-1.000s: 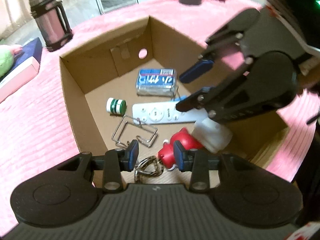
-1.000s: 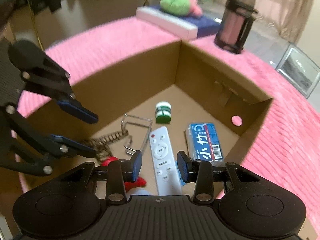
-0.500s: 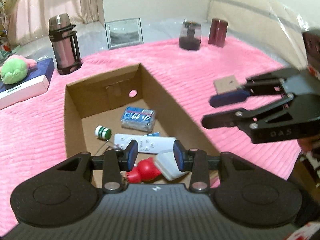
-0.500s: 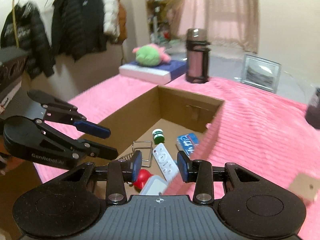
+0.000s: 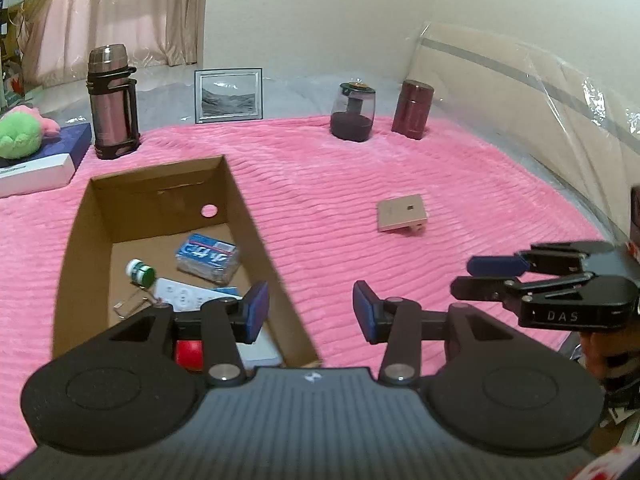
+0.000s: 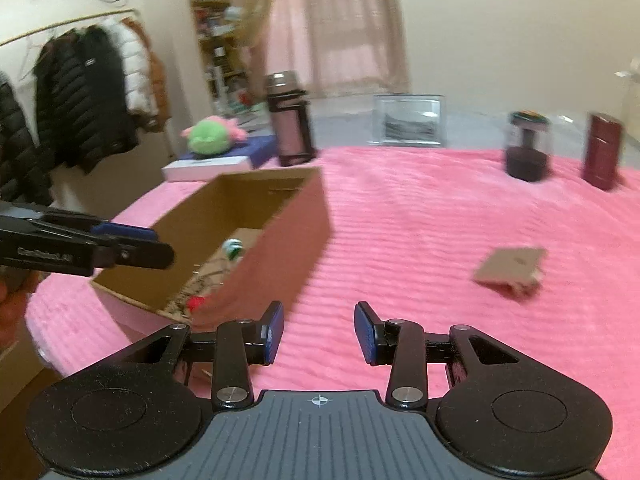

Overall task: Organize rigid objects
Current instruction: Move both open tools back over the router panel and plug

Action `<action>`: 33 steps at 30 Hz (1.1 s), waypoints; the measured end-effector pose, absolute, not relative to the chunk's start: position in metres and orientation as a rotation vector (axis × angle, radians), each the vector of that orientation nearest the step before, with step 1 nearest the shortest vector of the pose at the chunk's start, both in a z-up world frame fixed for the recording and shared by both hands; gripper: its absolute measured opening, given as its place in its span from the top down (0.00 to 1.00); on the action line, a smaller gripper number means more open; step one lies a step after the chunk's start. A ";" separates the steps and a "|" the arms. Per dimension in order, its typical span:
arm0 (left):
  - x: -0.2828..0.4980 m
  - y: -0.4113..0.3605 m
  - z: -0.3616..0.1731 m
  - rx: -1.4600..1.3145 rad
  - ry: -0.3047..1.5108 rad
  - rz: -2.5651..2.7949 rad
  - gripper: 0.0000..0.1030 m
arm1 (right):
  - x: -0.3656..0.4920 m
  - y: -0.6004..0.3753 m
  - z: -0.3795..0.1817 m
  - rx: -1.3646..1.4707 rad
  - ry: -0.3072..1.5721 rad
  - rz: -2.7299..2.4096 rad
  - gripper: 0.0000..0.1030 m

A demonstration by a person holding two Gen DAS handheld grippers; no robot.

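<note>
An open cardboard box (image 5: 248,216) (image 6: 288,224) lies on the pink blanket. It holds a blue packet (image 5: 206,258), a green-capped bottle (image 5: 140,273), a white remote (image 5: 188,296), a wire clip (image 5: 130,305) and a red toy (image 5: 189,354). A small tan flat box (image 5: 402,213) (image 6: 510,266) lies alone on the blanket to the right. My left gripper (image 5: 310,312) is open and empty, above the box's near right corner. My right gripper (image 6: 319,332) is open and empty over the blanket; it also shows in the left wrist view (image 5: 480,276).
At the back stand a steel thermos (image 5: 112,102), a picture frame (image 5: 229,95), a dark glass jar (image 5: 353,112) and a maroon canister (image 5: 413,109). A green plush (image 5: 18,138) lies on a flat box at far left. Coats (image 6: 80,108) hang beyond the bed.
Both grippers have pulled up and back out of the box and swung right. Both stay open and empty. The tan flat box came into view.
</note>
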State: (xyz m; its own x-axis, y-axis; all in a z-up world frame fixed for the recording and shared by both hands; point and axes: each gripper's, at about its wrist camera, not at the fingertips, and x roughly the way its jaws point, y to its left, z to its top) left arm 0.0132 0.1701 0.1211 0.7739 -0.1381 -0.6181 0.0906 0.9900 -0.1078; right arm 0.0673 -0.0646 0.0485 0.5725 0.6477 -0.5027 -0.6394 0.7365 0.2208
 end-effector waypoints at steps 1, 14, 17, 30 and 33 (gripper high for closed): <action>0.013 0.163 0.120 -0.080 0.671 -0.132 0.60 | 0.066 -0.074 0.046 0.026 0.596 0.736 0.65; 0.034 0.084 0.102 -0.120 0.637 -0.215 0.49 | 0.058 -0.176 0.021 0.092 0.598 0.503 0.65; 0.045 0.071 0.096 -0.125 0.652 -0.226 0.42 | 0.059 -0.188 0.019 0.100 0.599 0.478 0.65; 0.105 0.039 0.076 -0.143 0.687 -0.252 0.28 | 0.082 -0.215 0.006 0.119 0.610 0.423 0.50; 0.121 0.034 0.071 -0.140 0.690 -0.252 0.27 | 0.092 -0.218 0.003 0.126 0.607 0.417 0.44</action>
